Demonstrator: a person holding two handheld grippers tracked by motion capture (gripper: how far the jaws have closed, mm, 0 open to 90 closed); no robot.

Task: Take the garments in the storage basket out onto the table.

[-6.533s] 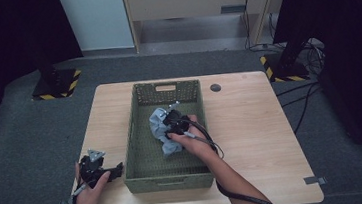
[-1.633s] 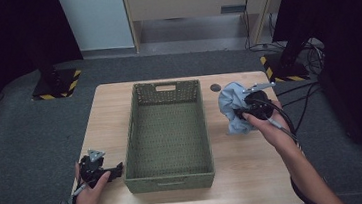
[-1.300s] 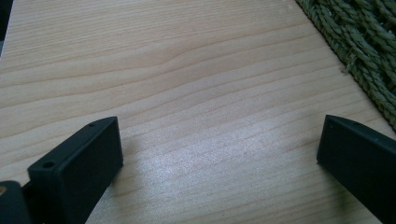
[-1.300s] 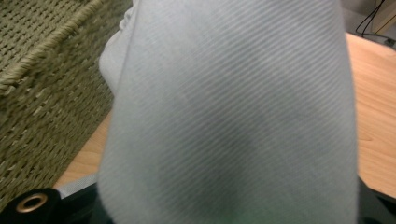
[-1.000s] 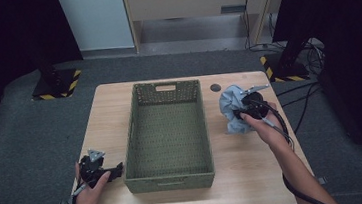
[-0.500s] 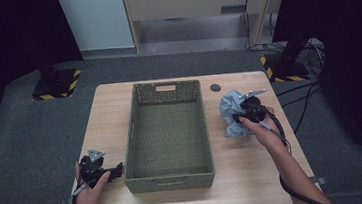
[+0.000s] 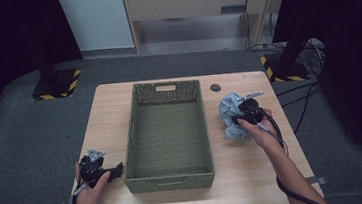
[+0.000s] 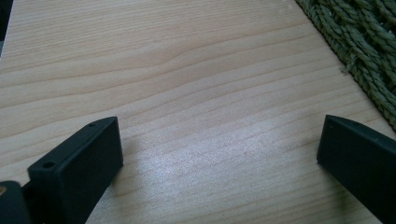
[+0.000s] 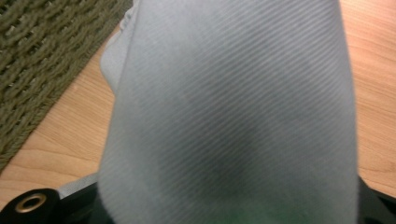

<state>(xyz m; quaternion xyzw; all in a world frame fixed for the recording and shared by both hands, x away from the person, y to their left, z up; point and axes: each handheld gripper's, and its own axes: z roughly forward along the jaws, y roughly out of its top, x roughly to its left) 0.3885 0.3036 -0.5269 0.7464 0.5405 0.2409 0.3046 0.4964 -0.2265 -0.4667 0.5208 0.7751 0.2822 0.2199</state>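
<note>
A crumpled grey-blue cloth (image 7: 228, 116) lies on the wooden table (image 7: 105, 119) just right of a green woven basket (image 7: 130, 132). My right gripper (image 7: 246, 112) is shut on the cloth and low over the table. In the right gripper view the cloth (image 9: 233, 107) hangs over the jaws and hides them, with the basket's wall (image 9: 42, 56) to the left. My left gripper (image 7: 117, 168) rests on the table by the basket's near left corner. Its jaws stand wide open around bare wood (image 8: 219, 140), and the basket's weave (image 8: 369, 56) is at the upper right.
Nothing lies inside the basket. A small dark round disc (image 7: 215, 87) sits on the table behind the cloth. A black cable (image 7: 278, 138) trails along the right forearm. The table's near edge is close behind both hands.
The right gripper lifted the cloth out of the basket, carried it to the right and has lowered it onto the table over the last second. The left gripper has not moved.
</note>
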